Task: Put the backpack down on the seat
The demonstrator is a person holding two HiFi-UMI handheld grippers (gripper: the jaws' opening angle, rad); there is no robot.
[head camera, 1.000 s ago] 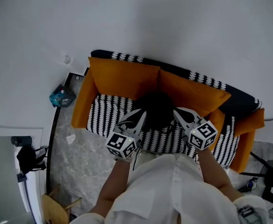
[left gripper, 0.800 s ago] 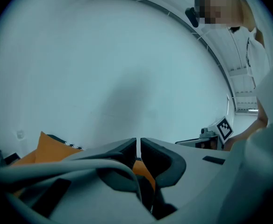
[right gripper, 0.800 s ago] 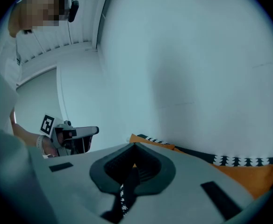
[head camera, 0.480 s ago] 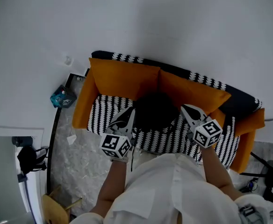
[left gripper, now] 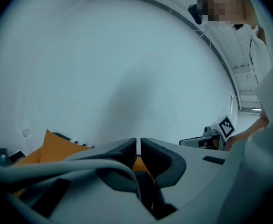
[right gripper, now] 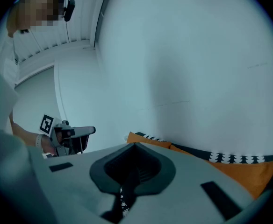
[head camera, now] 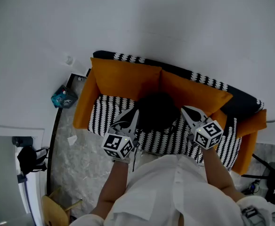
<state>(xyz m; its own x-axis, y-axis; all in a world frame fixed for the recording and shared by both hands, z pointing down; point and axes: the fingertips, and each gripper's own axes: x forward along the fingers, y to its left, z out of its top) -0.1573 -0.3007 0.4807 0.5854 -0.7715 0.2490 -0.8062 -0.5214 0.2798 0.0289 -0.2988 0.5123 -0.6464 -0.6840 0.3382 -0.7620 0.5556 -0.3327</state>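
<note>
The left forearm (head camera: 113,182) reaches up from the lower middle of the head view, and the left gripper (head camera: 134,112) slants up and right, its tip at the left edge of the backpack (head camera: 157,111). The left gripper view alone shows its fingers (left gripper: 125,148): drawn near together with only a thin slit at the tips, gripping a dark left strap (left gripper: 150,195) that runs down between them. The backpack, a dark rounded mass, lies in the middle of the striped seat (head camera: 102,117) of the sofa, below two orange cushions (head camera: 123,79), between both grippers; neither gripper view shows its body. The right gripper (head camera: 185,110) slants up and left, its tip just beside the backpack's right edge. In the right gripper view its fingers (right gripper: 150,164) meet at the tip, closed on a dark right strap (right gripper: 127,185) in the hollow between them.
</note>
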